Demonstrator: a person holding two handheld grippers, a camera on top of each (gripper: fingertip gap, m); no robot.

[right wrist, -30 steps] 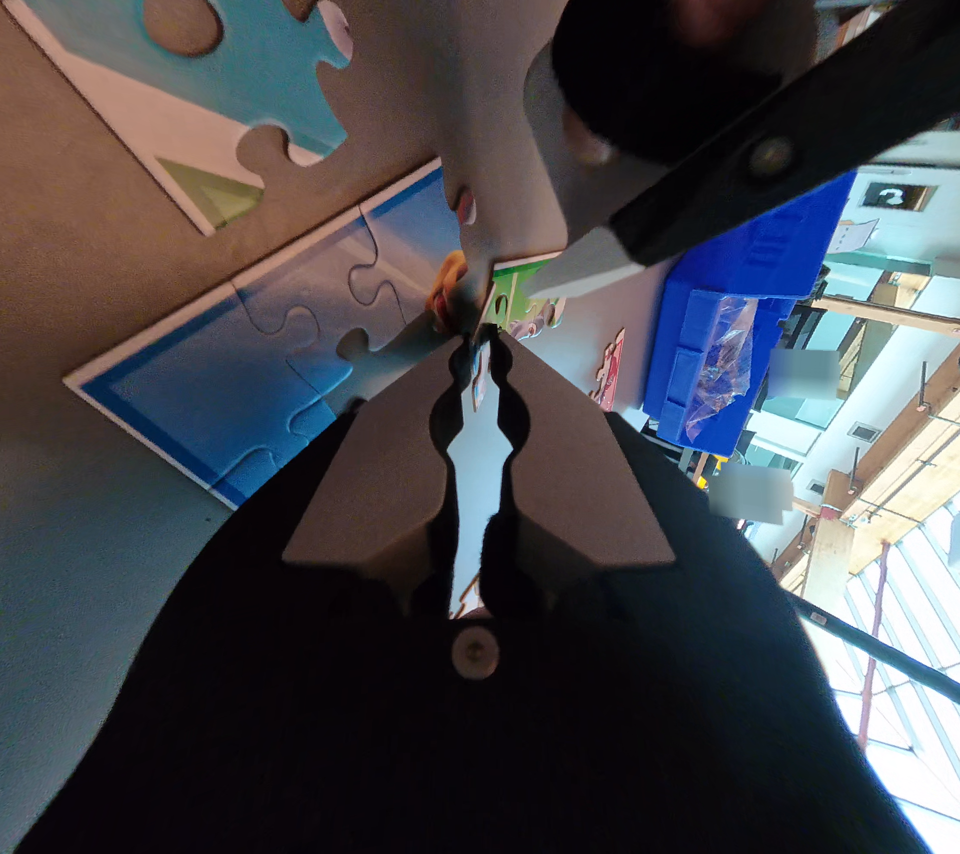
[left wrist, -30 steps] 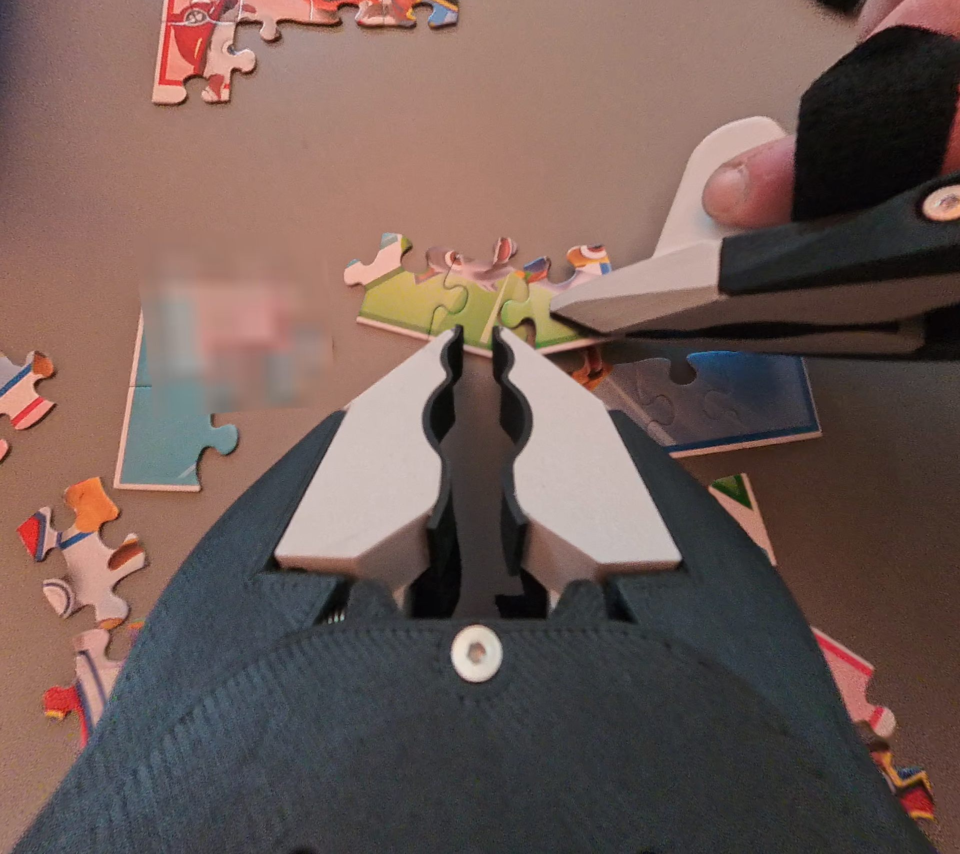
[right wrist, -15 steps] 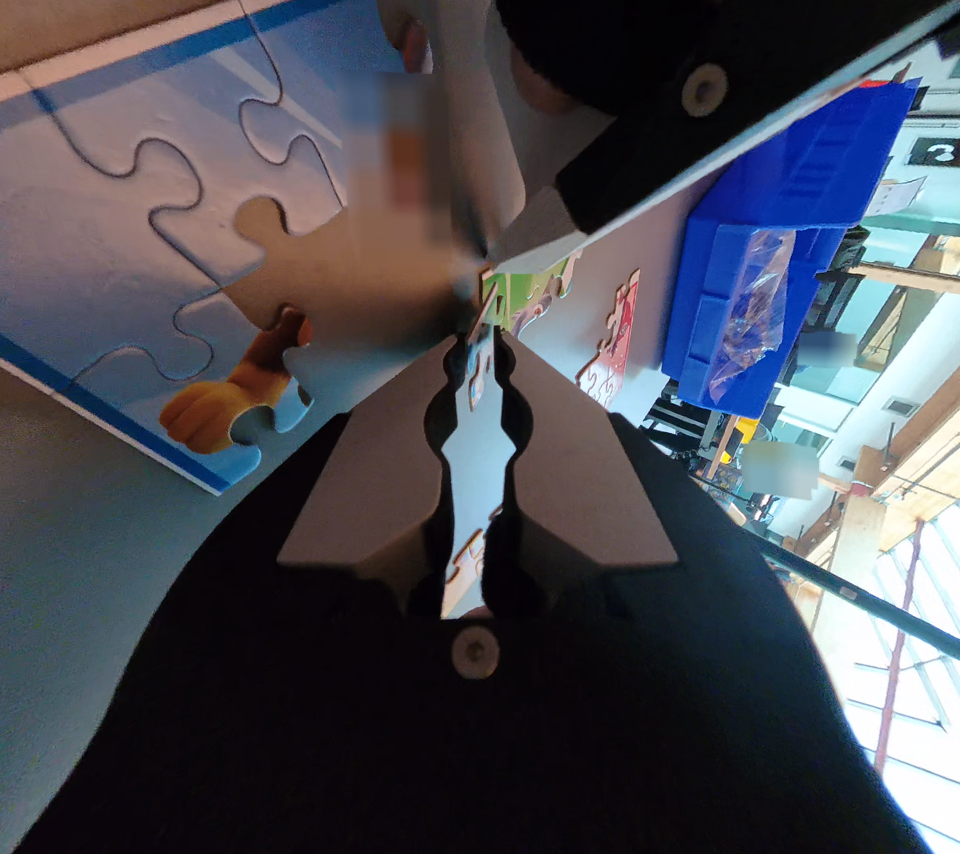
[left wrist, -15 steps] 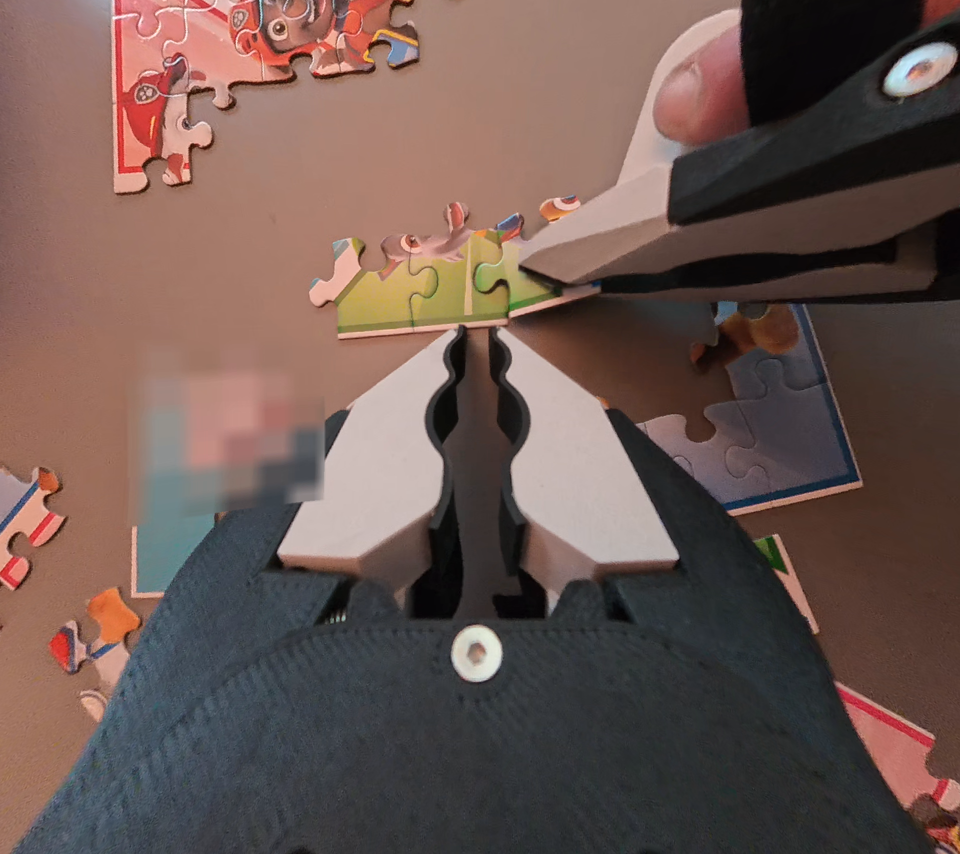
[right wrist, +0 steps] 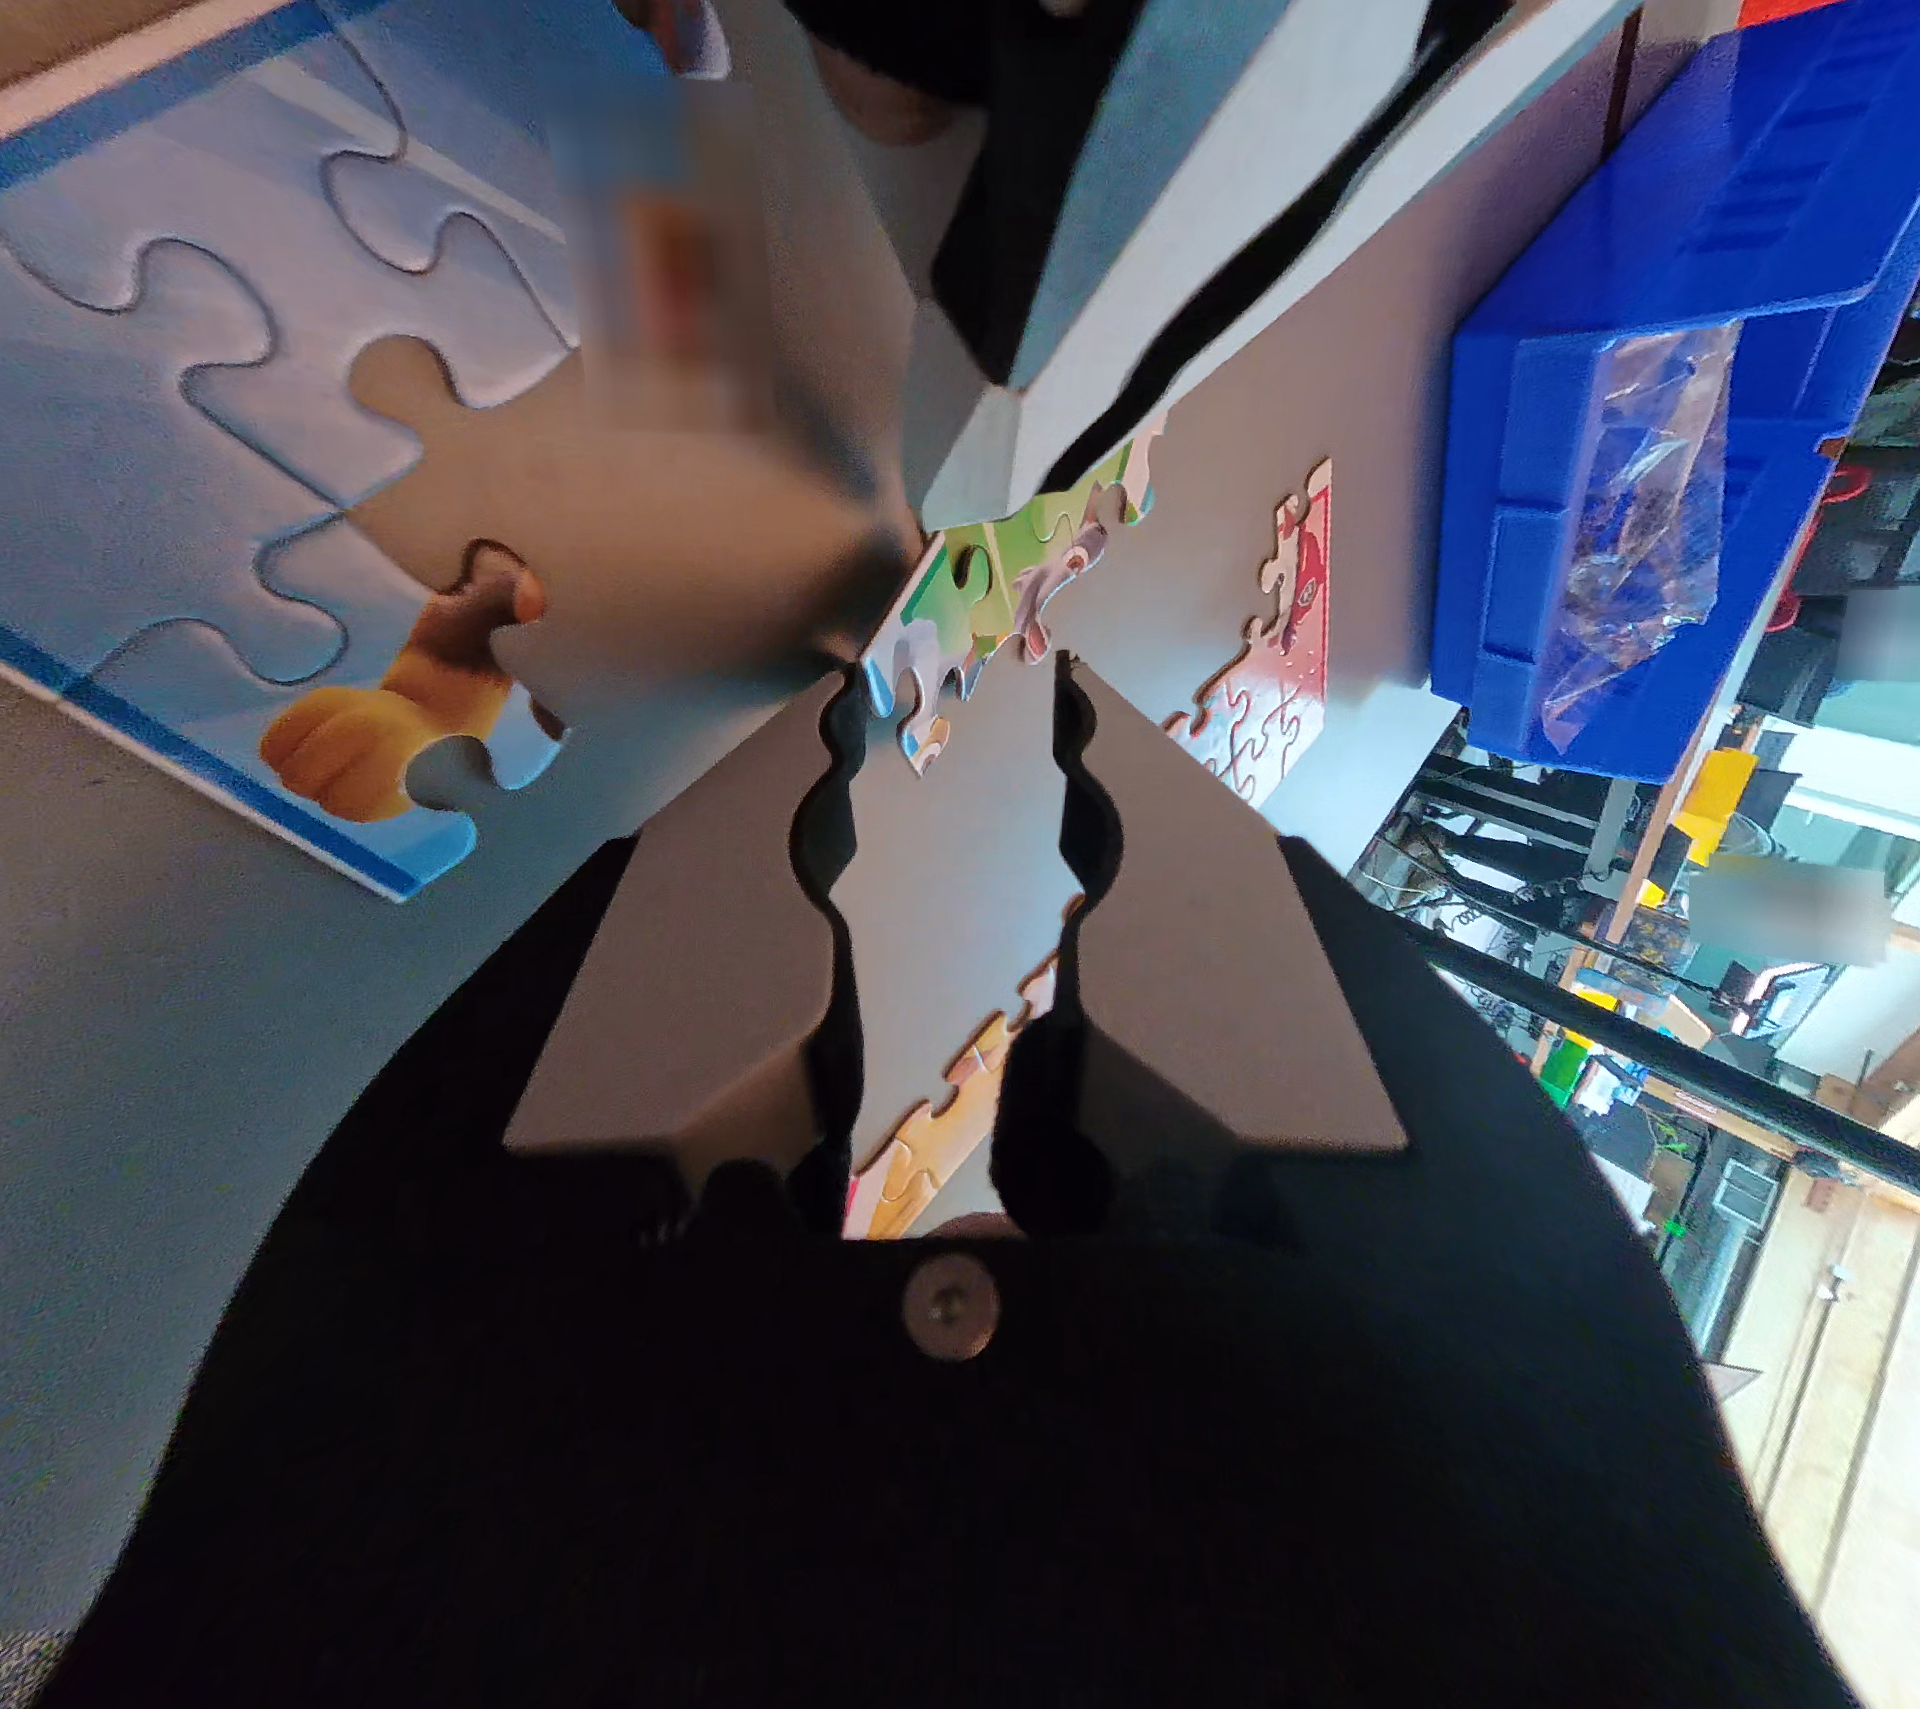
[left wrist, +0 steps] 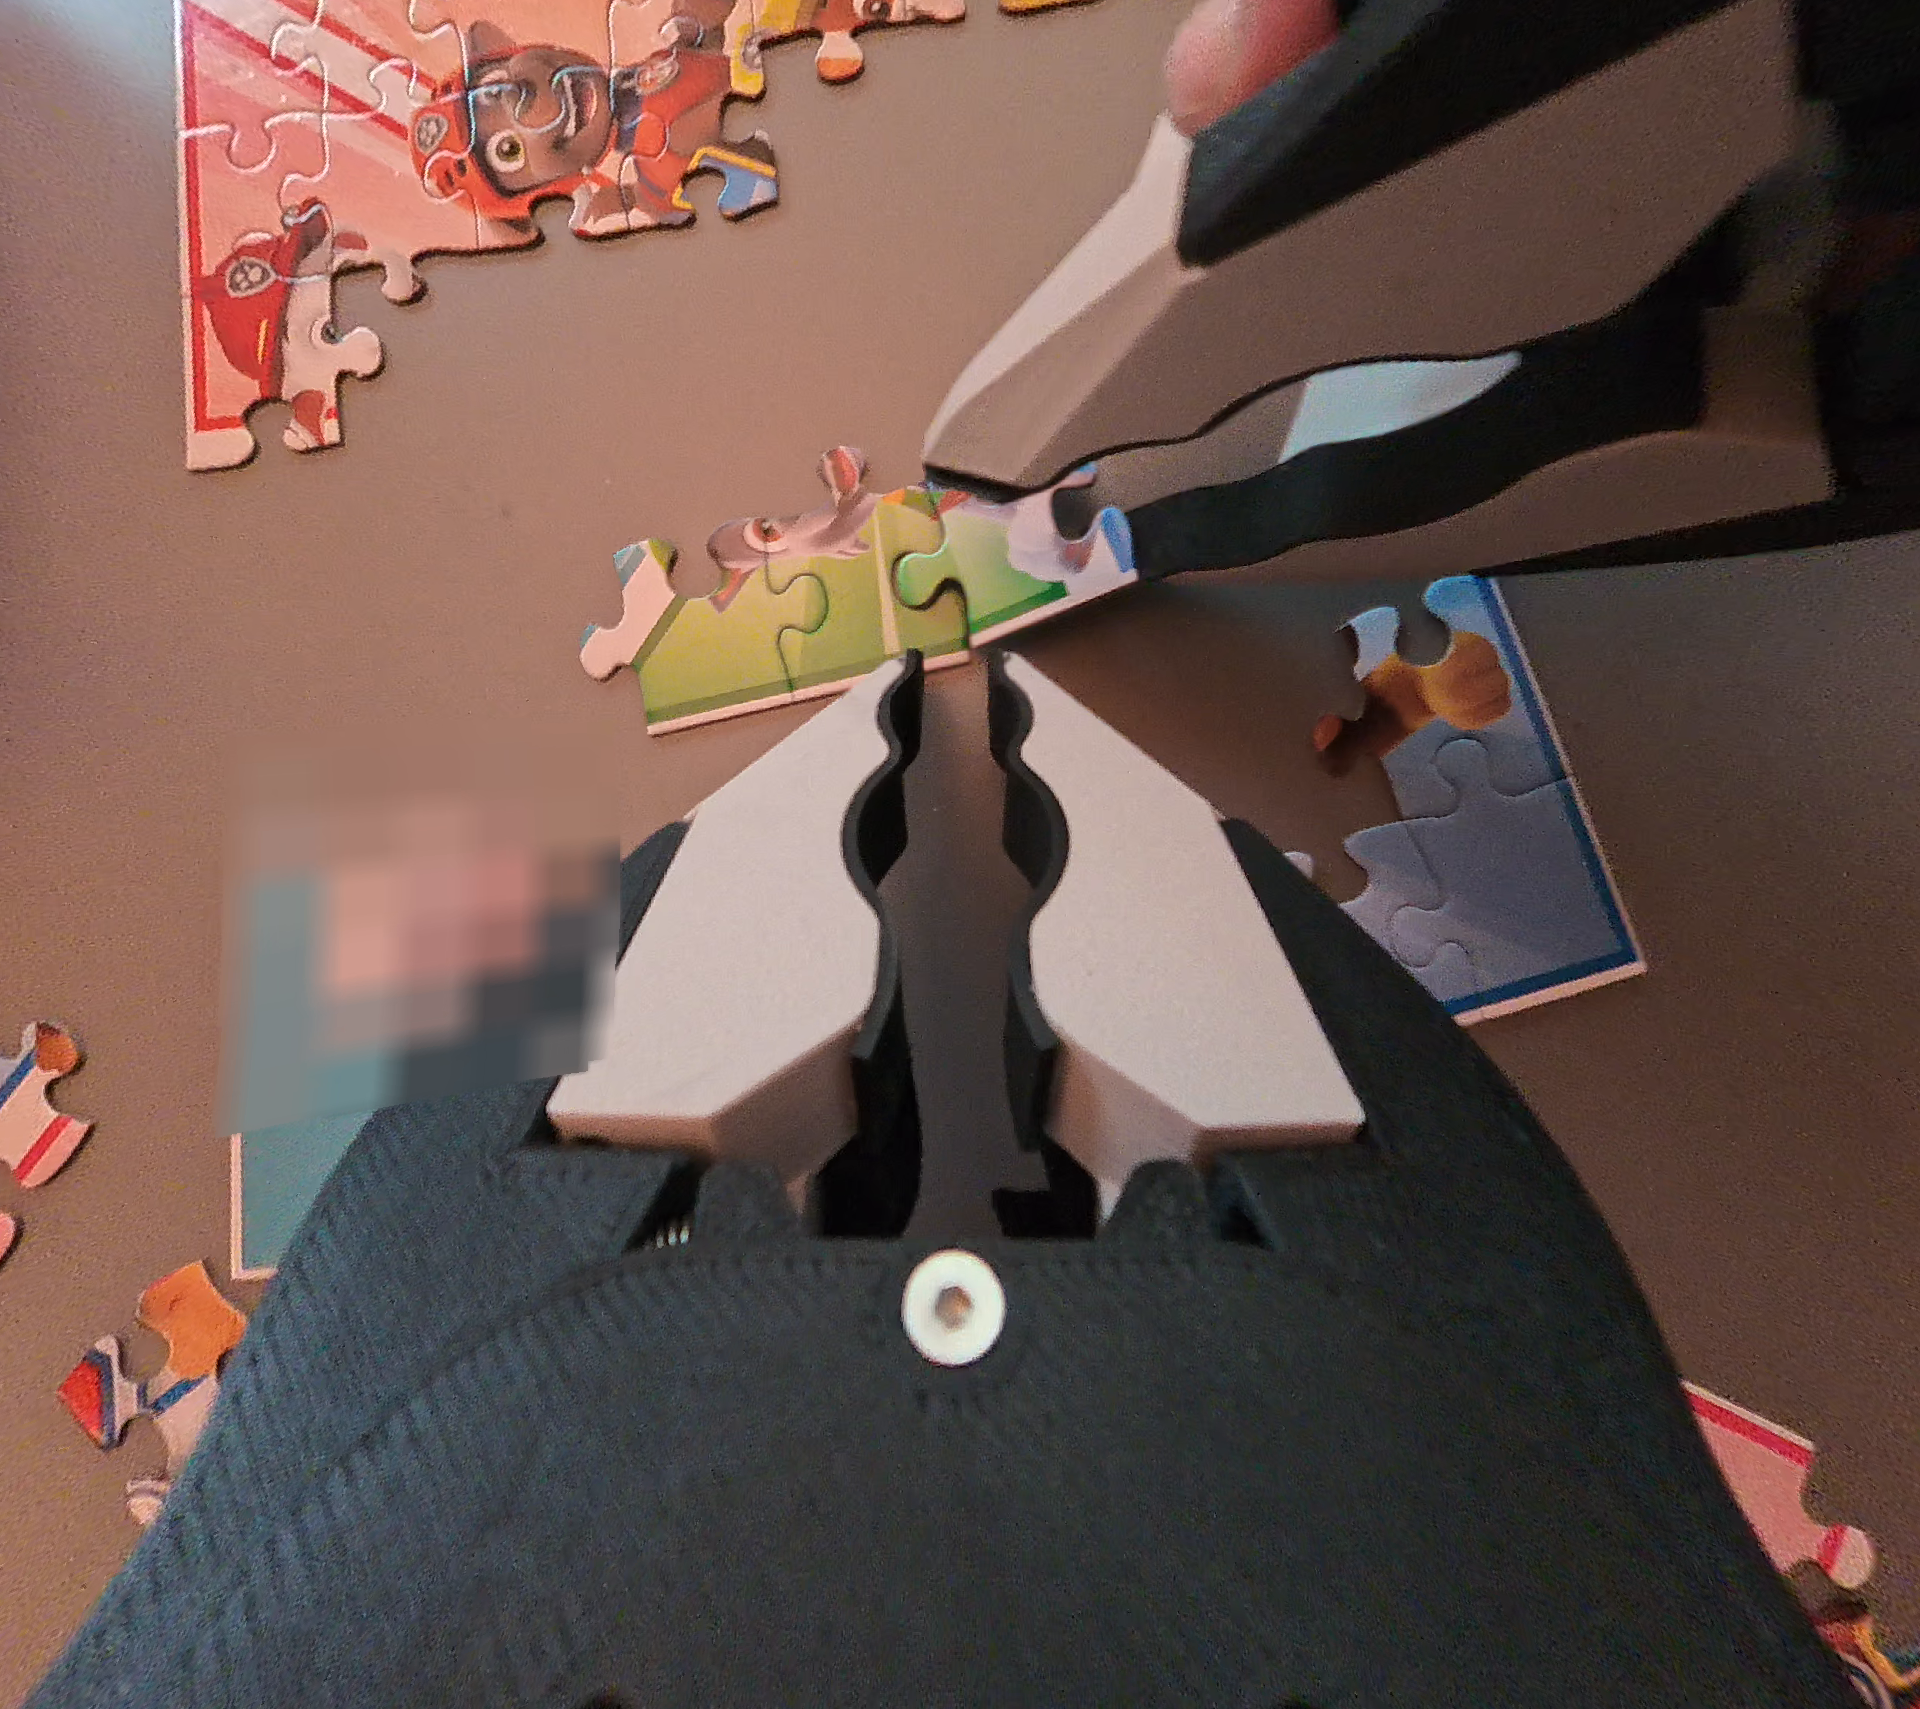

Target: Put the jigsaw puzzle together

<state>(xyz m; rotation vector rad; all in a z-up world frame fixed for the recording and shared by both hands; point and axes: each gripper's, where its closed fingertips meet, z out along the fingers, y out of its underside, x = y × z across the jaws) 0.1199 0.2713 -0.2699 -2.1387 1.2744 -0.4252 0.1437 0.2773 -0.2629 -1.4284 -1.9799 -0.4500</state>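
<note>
A green strip of joined puzzle pieces (left wrist: 790, 631) lies mid-table. It also shows in the right wrist view (right wrist: 997, 579). My right gripper (right wrist: 956, 672) is open, with the strip's right end between its jaws. In the left wrist view the right gripper (left wrist: 1029, 506) reaches in from the upper right. My left gripper (left wrist: 951, 672) has its jaws nearly together and empty, with the tips at the strip's near edge. The assembled red and orange section (left wrist: 468, 101) lies at the far side. A joined blue corner section (left wrist: 1486, 880) lies to the right and also shows in the right wrist view (right wrist: 208, 309).
Loose pieces (left wrist: 156, 1368) lie at the near left, beside a teal piece (left wrist: 281, 1212). Pink pieces (left wrist: 1766, 1493) lie at the near right. A blue bin (right wrist: 1662, 412) with a plastic bag stands past the table's far edge. The grippers are tip to tip, or close to it. My left gripper's tips are some 15 centimetres from the teal piece (left wrist: 281, 1212).
My right gripper was shut on the green strip's right end and has now opened. The strip has shifted away from the blue section. My left gripper's jaws have not changed.
</note>
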